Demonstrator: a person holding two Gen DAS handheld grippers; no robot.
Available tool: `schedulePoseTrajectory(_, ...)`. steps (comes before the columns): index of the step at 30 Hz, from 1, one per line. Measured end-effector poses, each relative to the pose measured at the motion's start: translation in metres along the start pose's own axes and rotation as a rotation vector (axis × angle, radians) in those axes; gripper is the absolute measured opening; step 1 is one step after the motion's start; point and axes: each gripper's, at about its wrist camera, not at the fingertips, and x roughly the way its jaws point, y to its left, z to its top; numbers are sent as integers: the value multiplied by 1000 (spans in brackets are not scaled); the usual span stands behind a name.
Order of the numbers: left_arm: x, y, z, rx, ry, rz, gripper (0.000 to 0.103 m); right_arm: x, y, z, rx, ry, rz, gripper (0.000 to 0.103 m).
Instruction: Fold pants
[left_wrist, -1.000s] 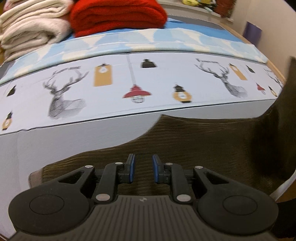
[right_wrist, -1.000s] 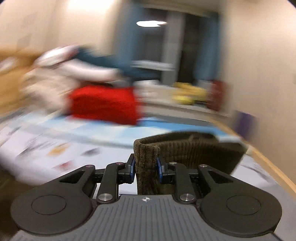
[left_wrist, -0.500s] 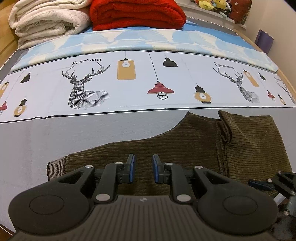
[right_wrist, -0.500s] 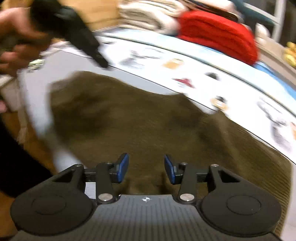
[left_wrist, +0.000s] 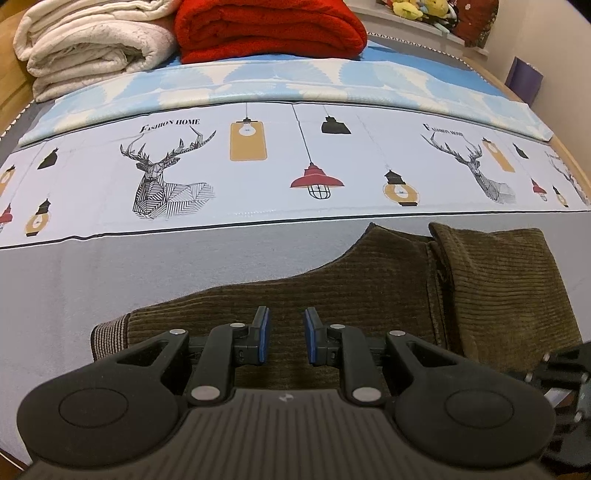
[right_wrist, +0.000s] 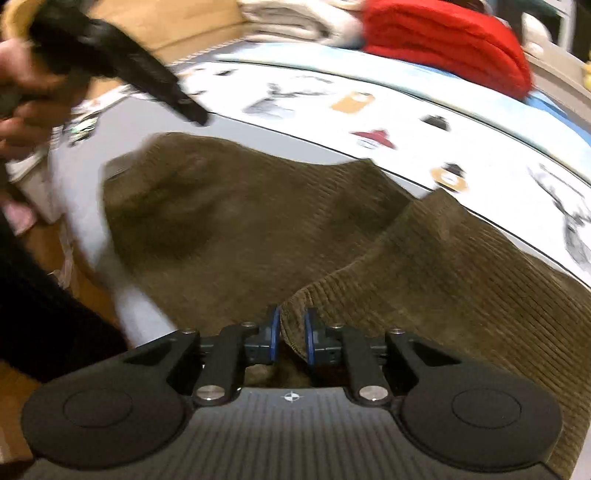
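Brown corduroy pants (left_wrist: 369, 280) lie on the grey bed sheet (left_wrist: 110, 280), with the right part folded over as a lighter flap (left_wrist: 506, 288). A striped waistband end (left_wrist: 109, 338) shows at the left. My left gripper (left_wrist: 284, 339) is open and empty, just above the pants' near edge. In the right wrist view the pants (right_wrist: 240, 221) spread ahead, and my right gripper (right_wrist: 291, 336) is shut on the edge of the folded flap (right_wrist: 443, 266). The left gripper (right_wrist: 110, 55) shows there at the upper left, blurred.
A printed deer-and-lamp sheet (left_wrist: 258, 166) and a blue-white cover (left_wrist: 295, 81) lie beyond the pants. A folded red blanket (left_wrist: 269, 29) and white blankets (left_wrist: 92, 48) are stacked at the far end. The bed's near edge drops to a wooden floor (right_wrist: 22, 373).
My right gripper laid the lifted pants end over the rest, opened, then closed on the flap's edge. The left gripper stayed open over the pants.
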Motion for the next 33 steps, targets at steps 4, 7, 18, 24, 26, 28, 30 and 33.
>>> schedulePoseTrajectory(4, 0, -2, -1, 4, 2, -2, 22, 21, 11, -10, -80, 43, -90, 23)
schedulePoseTrajectory(7, 0, -3, -2, 9, 4, -1, 22, 29, 23, -12, -146, 49, -128, 46)
schedulePoseTrajectory(18, -2, 0, -2, 6, 2, -2, 22, 17, 27, -4, -215, -12, -204, 20)
schedulePoseTrajectory(24, -2, -2, 0, 10, -4, -8, 22, -52, 42, -9, -263, -245, -177, 20)
schedulePoseTrajectory(26, -1, -5, 1, 12, -2, -9, 22, -40, 53, -23, -328, -201, -147, 21)
schedulePoseTrajectory(28, 1, -10, 3, 13, 2, -11, 22, -15, 58, -37, -357, -105, -181, 25)
schedulePoseTrajectory(30, 2, -18, 4, 23, 6, -19, 22, -10, 55, -43, -324, -78, -177, 27)
schedulePoseTrajectory(33, 5, -33, 5, 60, 9, -30, 22, -44, 43, -38, -220, -174, -137, 30)
